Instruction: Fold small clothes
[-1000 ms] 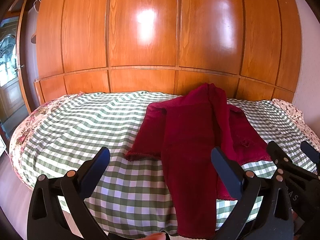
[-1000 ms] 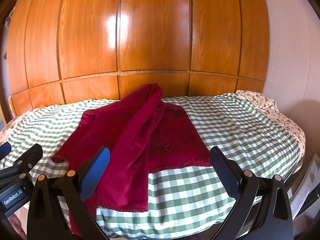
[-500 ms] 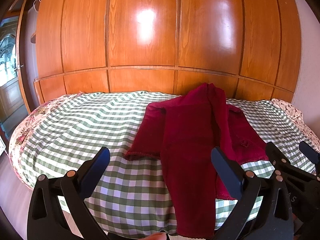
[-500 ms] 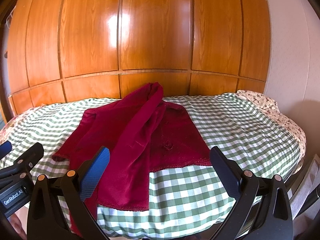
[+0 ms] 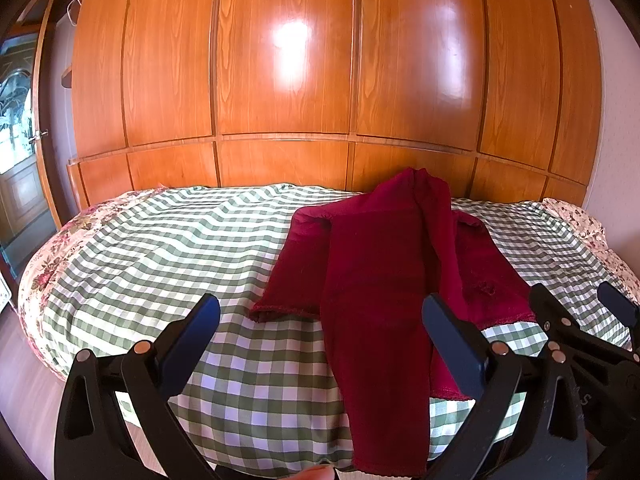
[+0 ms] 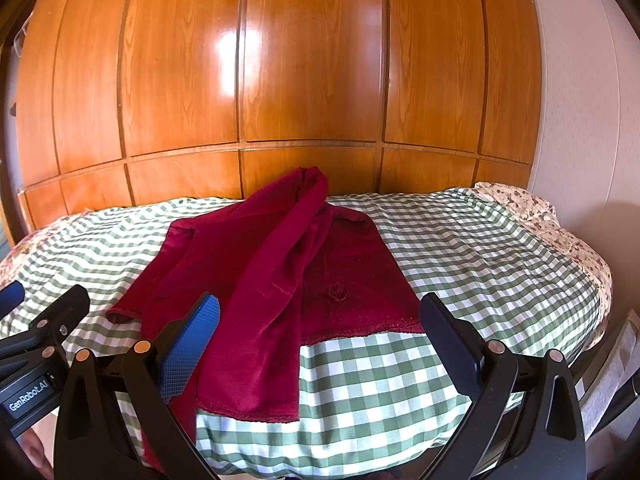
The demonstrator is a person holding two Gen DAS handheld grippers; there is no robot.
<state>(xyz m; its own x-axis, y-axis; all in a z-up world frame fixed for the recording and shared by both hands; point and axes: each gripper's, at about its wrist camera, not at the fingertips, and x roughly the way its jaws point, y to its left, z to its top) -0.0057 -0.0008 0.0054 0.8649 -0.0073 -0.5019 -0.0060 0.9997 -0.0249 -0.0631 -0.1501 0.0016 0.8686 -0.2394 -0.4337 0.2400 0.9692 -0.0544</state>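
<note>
A dark red garment lies on the green-and-white checked bed cover, partly folded, with one long part hanging over the near edge. It also shows in the right wrist view. My left gripper is open and empty, held in front of the near edge of the bed. My right gripper is open and empty, beside the left one and to its right. The left gripper appears at the left edge of the right wrist view; the right gripper appears at the right edge of the left wrist view.
A glossy wooden wardrobe stands close behind the bed. A floral sheet shows at the bed's right end and at the left end. A white wall is at the right. A glazed door is at far left.
Both grippers have drifted very slightly; the view barely shifts. The garment has not moved.
</note>
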